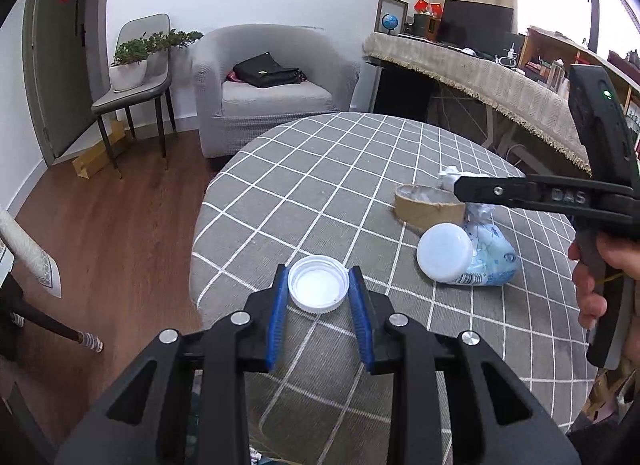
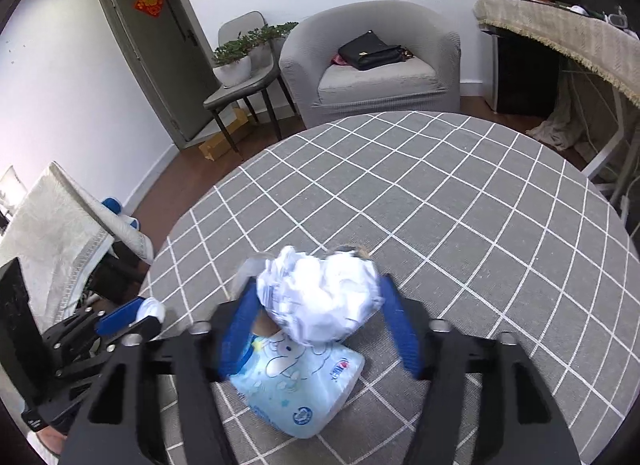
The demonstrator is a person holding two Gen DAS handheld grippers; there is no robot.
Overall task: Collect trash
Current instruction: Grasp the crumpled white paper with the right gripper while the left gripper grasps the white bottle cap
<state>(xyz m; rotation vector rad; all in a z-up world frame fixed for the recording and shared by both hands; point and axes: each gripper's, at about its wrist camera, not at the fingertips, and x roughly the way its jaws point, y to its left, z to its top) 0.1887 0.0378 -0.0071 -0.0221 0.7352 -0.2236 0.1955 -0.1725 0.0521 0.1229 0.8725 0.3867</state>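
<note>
Here, my left gripper (image 1: pixel 318 285) clamps a white bottle cap (image 1: pixel 319 283) above the near table (image 1: pixel 340 169) edge; my right gripper (image 2: pixel 320 305) squeezes crumpled paper (image 2: pixel 320 297) over the blue tissue pack (image 2: pixel 296 389).

Wrist views — close, shared table (image 1: pixel 360 153)

Checked tablecloth table (image 1: pixel 360 169), tape roll (image 1: pixel 428 205), tissue pack (image 1: pixel 492 265)

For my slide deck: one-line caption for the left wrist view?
Left gripper shut on a white plastic lid above the checked tablecloth.
</note>
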